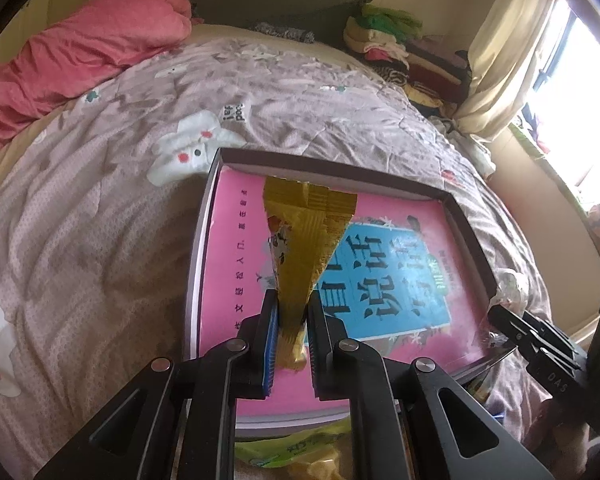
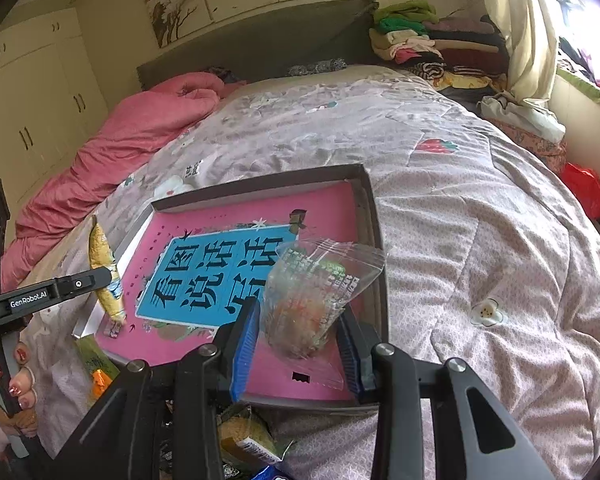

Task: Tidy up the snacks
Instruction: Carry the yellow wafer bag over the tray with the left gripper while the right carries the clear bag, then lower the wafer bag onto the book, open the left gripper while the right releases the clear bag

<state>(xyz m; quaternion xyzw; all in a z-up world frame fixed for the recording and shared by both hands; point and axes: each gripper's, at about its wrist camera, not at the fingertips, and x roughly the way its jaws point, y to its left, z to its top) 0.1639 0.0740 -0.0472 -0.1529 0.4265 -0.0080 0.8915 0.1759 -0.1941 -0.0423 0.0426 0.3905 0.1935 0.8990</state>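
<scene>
Both tools sit closest to my cameras: my left tool point(image 1: 292, 320) is clenched on a gold snack packet point(image 1: 300, 240), my right tool point(image 2: 300, 344) spread around a clear snack bag point(image 2: 308, 300), though whether its pads actually touch I can't tell. Beneath them spreads the bed point(image 2: 460, 240), then the shallow box point(image 2: 374, 216) with its pink book point(image 1: 236, 248). Loose snacks point(image 2: 248, 436) lie near the box's front edge.

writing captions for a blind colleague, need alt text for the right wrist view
The right gripper holds a clear snack bag over a shallow box lined with a pink and blue book, on a bed's floral quilt. At left, the left gripper holds a gold snack packet at the box's edge.
</scene>
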